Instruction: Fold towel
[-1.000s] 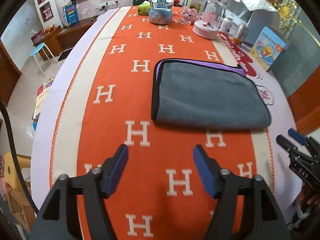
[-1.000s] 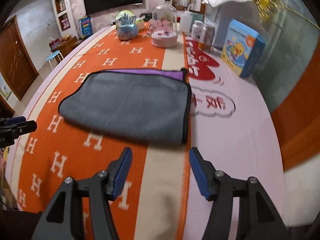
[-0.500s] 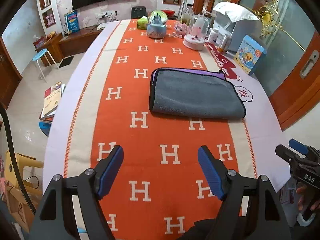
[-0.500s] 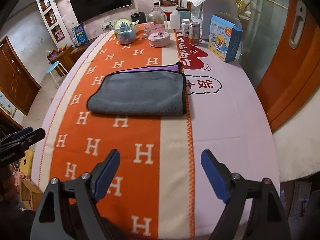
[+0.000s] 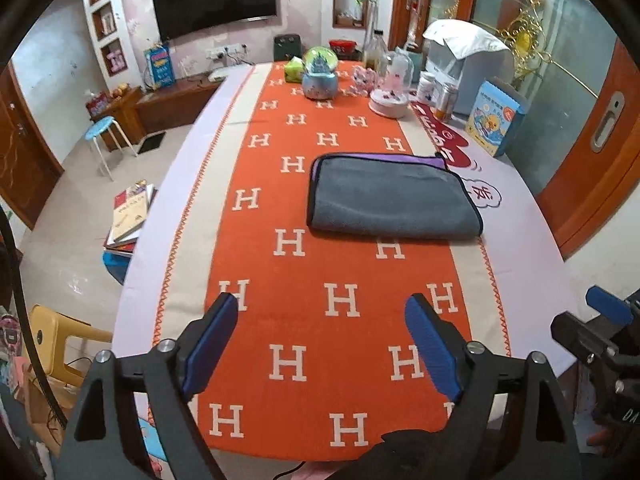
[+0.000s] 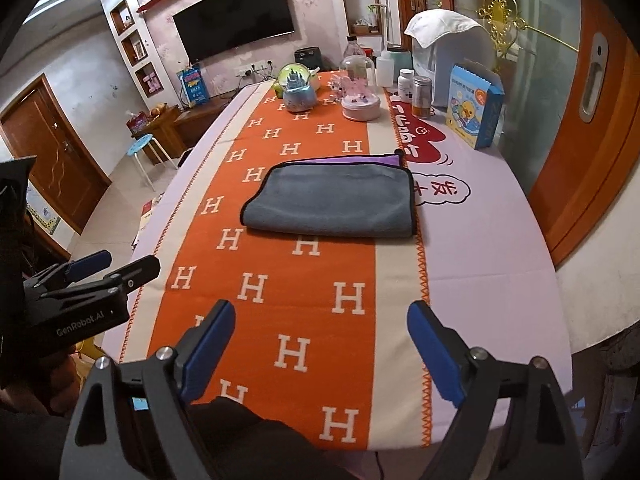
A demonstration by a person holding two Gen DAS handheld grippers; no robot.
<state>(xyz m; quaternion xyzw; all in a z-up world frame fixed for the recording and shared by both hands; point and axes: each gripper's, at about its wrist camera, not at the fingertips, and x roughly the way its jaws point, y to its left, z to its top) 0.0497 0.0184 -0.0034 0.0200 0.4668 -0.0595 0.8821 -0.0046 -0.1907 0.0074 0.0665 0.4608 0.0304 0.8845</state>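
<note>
The gray towel (image 5: pixel 390 200) lies folded on the orange-clothed surface (image 5: pixel 344 304), well apart from the released, empty left tongs (image 5: pixel 322 338) and right tongs (image 6: pixel 322 344).

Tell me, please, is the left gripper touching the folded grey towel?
Apart. The left wrist view shows the open left gripper well short of the folded grey towel, orange cloth between.

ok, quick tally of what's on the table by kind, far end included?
Towel: 1
Snow globe: 1
Glass dome ornament: 1
Blue duck box: 1
Bottles and jars: at least 5; the cluster overlaps, so the exact count is unclear
Total: at least 9
</note>
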